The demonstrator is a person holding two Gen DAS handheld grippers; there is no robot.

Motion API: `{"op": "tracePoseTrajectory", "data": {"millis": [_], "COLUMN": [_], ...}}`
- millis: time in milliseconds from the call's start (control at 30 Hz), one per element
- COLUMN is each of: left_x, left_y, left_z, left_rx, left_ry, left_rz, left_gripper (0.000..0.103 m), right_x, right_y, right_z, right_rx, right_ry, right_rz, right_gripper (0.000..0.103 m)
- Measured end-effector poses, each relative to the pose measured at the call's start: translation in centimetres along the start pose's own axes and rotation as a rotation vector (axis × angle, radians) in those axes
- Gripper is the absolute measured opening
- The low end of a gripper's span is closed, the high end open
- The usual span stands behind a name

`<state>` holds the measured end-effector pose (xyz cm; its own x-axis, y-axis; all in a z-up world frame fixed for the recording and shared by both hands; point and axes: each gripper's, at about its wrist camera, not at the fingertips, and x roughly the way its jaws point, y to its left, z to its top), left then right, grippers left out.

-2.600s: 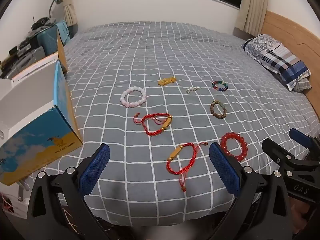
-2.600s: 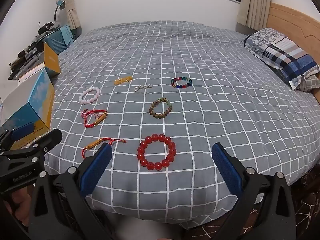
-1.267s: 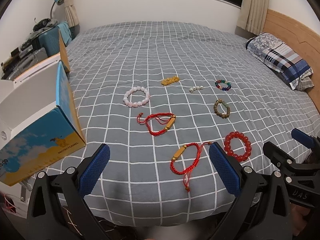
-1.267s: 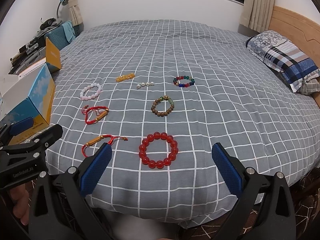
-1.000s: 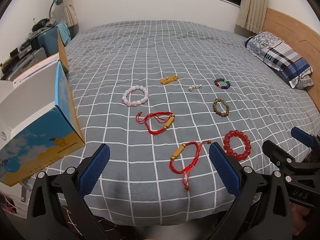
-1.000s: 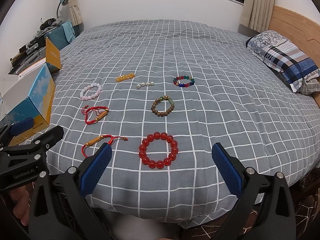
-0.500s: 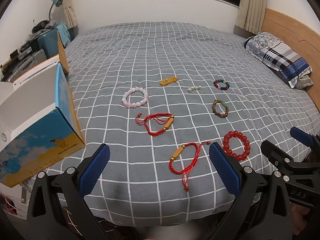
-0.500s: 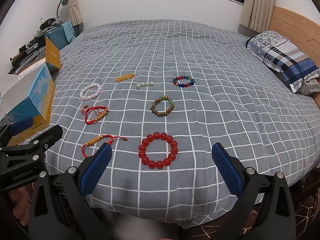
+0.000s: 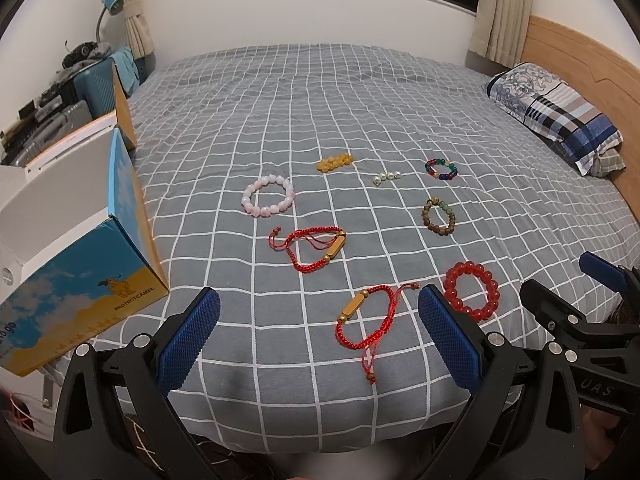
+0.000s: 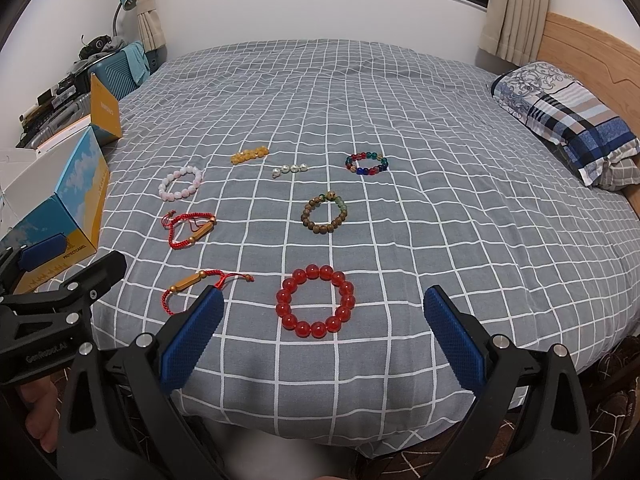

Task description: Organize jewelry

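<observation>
Spread across a grey checked bedspread [image 10: 440, 200]: eight pieces of jewellery, none touching another. Nearest the foot edge, a red bead bracelet [image 10: 315, 301] and a red cord bracelet with a gold tube [image 9: 370, 317]; behind them a second red cord bracelet [image 9: 312, 248] and a brown wooden bead bracelet [image 10: 324, 213]. Farther back, a pink bead bracelet [image 9: 268, 195], an amber bead cluster [image 9: 335, 161], a short string of pearls [image 10: 289, 169] and a multicoloured bead bracelet [image 10: 367, 163]. Poised at the foot edge, left gripper [image 9: 318, 342] and right gripper [image 10: 322, 340], blue-padded fingers spread wide, holding nothing (each visible in the other's view). At the left edge of the bed, an open blue-and-yellow cardboard box [image 9: 76, 248]; at the right, a plaid pillow [image 10: 572, 124] against the headboard.
</observation>
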<state>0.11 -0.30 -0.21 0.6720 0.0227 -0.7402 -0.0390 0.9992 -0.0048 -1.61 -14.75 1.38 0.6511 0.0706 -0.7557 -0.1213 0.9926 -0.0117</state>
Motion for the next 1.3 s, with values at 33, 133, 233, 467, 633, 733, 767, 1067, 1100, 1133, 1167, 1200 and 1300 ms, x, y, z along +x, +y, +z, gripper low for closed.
{"op": "tracePoseTrajectory", "data": {"millis": [33, 133, 233, 467, 633, 733, 767, 1067, 1100, 1133, 1167, 1200, 1300], "left_x": [0.0, 0.0, 0.0, 0.1, 0.4, 0.5, 0.6, 1.9, 2.0, 2.3, 2.6, 2.8, 3.8], "left_y": [0.0, 0.0, -0.1, -0.3, -0.2, 0.0, 0.3, 0.7, 0.8, 0.8, 0.8, 0.7, 0.9], "left_z": [0.0, 0.0, -0.1, -0.1, -0.1, 0.1, 0.4, 3.3, 3.6, 4.0, 4.6, 5.0, 6.4], "left_rx": [0.000, -0.001, 0.000, 0.006, 0.004, -0.005, -0.016, -0.032, -0.034, -0.034, -0.029, -0.025, -0.031], "left_ry": [0.000, 0.003, 0.001, 0.001, 0.006, 0.010, 0.013, 0.042, 0.047, 0.049, 0.052, 0.054, 0.057], "left_rz": [0.000, 0.001, 0.000, 0.001, 0.008, 0.017, 0.016, 0.023, 0.025, 0.027, 0.032, 0.036, 0.012], "left_gripper": [0.097, 0.097, 0.097, 0.097, 0.097, 0.097, 0.097, 0.097, 0.097, 0.097, 0.097, 0.097, 0.097], "right_x": [0.0, 0.0, 0.0, 0.1, 0.1, -0.1, -0.2, 0.0, 0.5, 0.8, 1.2, 1.7, 3.3], "right_y": [0.0, 0.0, 0.0, 0.0, -0.1, -0.2, -0.3, -0.6, -0.7, -0.6, -0.7, -0.7, -0.7], "right_z": [0.0, 0.0, 0.0, 0.0, 0.1, 0.3, 0.5, 4.1, 4.7, 5.2, 5.8, 6.4, 7.9], "right_rx": [0.000, 0.000, 0.000, -0.001, -0.002, 0.002, 0.001, -0.001, -0.003, -0.006, -0.010, -0.013, -0.020], "right_ry": [0.000, 0.000, 0.000, 0.000, -0.002, -0.005, -0.005, -0.007, 0.001, 0.007, 0.010, 0.013, 0.025], "right_rz": [0.000, 0.000, -0.001, -0.002, -0.008, -0.008, -0.011, -0.026, -0.030, -0.038, -0.046, -0.046, -0.047], "right_gripper": [0.096, 0.096, 0.096, 0.096, 0.096, 0.096, 0.096, 0.096, 0.096, 0.096, 0.096, 0.096, 0.096]}}
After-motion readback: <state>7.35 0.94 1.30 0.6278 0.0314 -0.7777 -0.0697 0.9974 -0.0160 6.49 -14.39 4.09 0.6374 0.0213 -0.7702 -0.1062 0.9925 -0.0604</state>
